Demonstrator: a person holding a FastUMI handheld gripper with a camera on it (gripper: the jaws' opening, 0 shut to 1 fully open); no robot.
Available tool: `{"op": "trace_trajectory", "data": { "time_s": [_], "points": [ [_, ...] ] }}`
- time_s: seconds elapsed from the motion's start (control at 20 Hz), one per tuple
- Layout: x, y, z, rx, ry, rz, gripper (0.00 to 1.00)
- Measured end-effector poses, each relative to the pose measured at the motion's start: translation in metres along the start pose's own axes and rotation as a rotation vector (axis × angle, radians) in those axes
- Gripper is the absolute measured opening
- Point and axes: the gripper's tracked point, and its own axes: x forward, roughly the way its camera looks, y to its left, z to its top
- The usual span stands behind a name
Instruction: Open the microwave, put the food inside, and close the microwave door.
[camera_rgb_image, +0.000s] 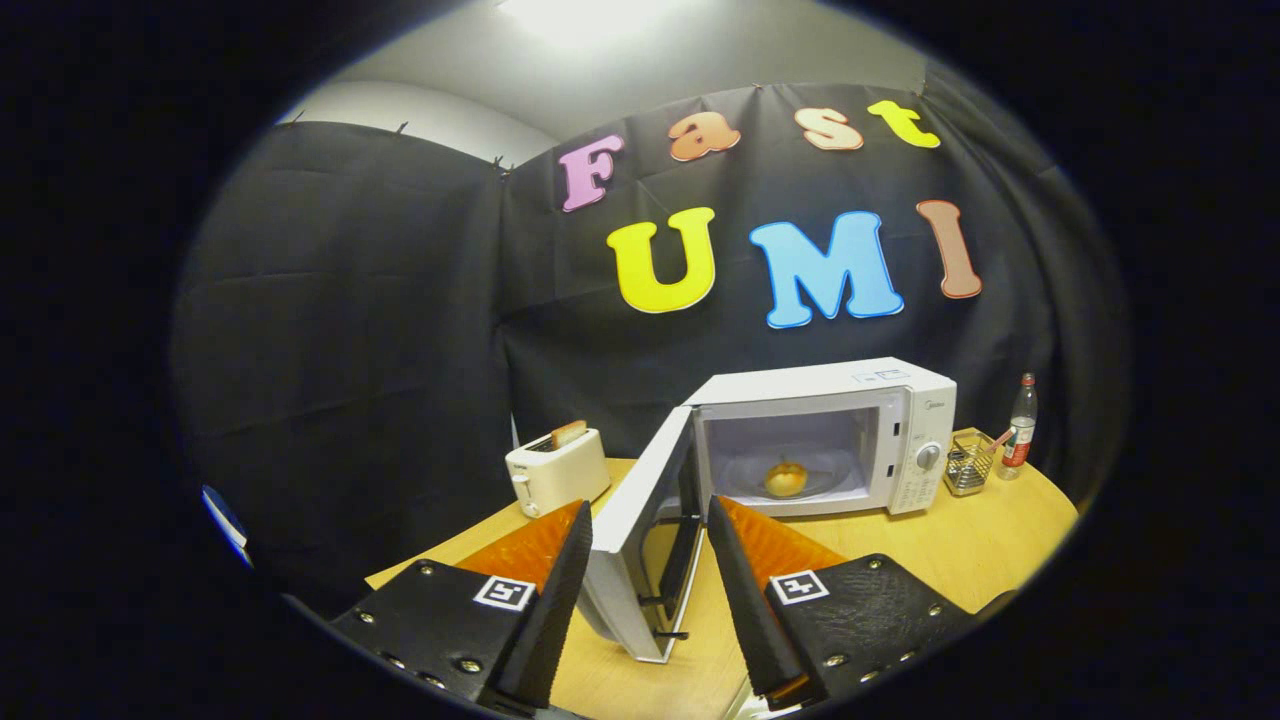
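claw (648, 520) spread wide, door (640, 530) edge between fingers | food (786, 479) inside microwave (880, 420) | door swung open

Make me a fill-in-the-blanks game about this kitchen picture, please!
1. The microwave door is ____.
2. The round food sits ____ the microwave.
3. A slice of bread sticks out of the ____.
4. The gripper fingers are open, with the door's edge ____ them.

Missing words: open; inside; toaster; between
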Motion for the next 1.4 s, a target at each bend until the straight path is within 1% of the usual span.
{"op": "trace_trajectory", "data": {
  "time_s": [0.1, 0.15, 0.3, 0.4, 0.45, 0.5, 0.55, 0.75, 0.9, 1.0, 1.15, 1.3, 1.4],
  "points": [
    [-0.002, 0.016, -0.003, -0.013, 0.004, 0.011, 0.41],
    [0.003, 0.030, -0.011, -0.025, 0.025, 0.042, 0.26],
    [0.010, 0.062, -0.029, -0.080, 0.078, 0.130, 0.28],
    [0.014, 0.082, -0.047, -0.081, 0.119, 0.195, 0.28],
    [0.020, 0.081, -0.052, -0.104, 0.124, 0.175, 0.28],
    [0.002, 0.076, -0.043, -0.096, 0.104, 0.182, 0.15],
    [0.026, 0.088, -0.060, -0.083, 0.149, 0.204, 0.01],
    [0.045, 0.079, -0.078, -0.090, 0.197, 0.196, 0.01],
    [0.055, 0.062, -0.087, -0.070, 0.226, 0.165, 0.01],
    [0.052, 0.058, -0.087, -0.051, 0.235, 0.176, 0.01],
    [0.050, 0.044, -0.088, -0.095, 0.230, 0.160, 0.00],
    [0.045, 0.027, -0.096, -0.085, 0.251, 0.147, 0.00],
    [0.043, 0.012, -0.097, -0.100, 0.262, 0.126, 0.00]
  ]
}}
